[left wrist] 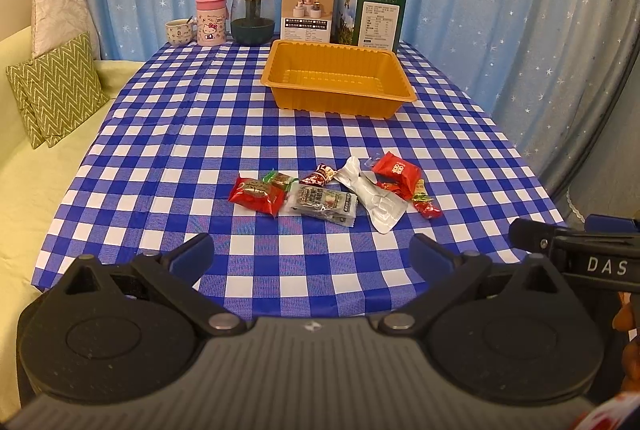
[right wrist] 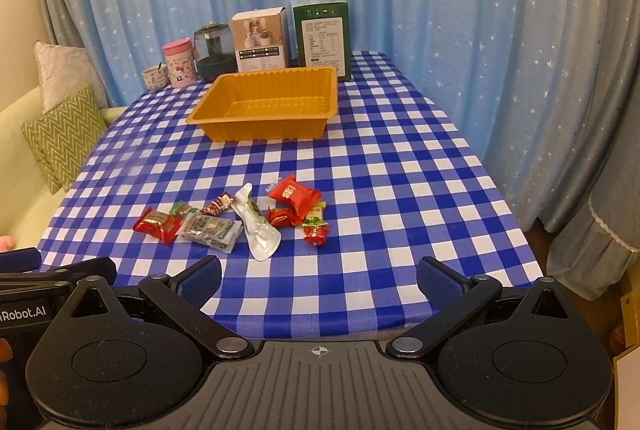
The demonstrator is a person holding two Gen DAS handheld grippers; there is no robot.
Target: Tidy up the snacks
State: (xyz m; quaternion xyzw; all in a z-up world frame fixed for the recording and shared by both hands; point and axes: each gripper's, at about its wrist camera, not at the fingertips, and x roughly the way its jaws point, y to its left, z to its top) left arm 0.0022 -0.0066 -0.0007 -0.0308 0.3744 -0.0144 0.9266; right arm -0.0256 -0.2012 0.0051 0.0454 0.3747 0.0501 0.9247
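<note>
Several wrapped snacks lie in a loose row on the checked tablecloth: a red packet [left wrist: 256, 196] [right wrist: 158, 226] at the left, a grey packet [left wrist: 322, 204] [right wrist: 210, 230], a silver pouch [left wrist: 374, 194] [right wrist: 258, 226] and a red square packet [left wrist: 396, 170] [right wrist: 294, 194]. An empty orange tray [left wrist: 340, 48] [right wrist: 200, 116] stands farther back. My left gripper [left wrist: 312, 256] is open above the table's near edge, short of the snacks. My right gripper [right wrist: 320, 280] is open too, also short of them. Each gripper's side shows in the other's view.
At the table's far edge stand a cup [left wrist: 178, 32], a pink mug [left wrist: 211, 20], a dark jar [left wrist: 253, 15], a white box [left wrist: 307, 10] and a green box [left wrist: 376, 15]. A sofa with cushions [left wrist: 56, 86] lies left. Blue curtains hang behind.
</note>
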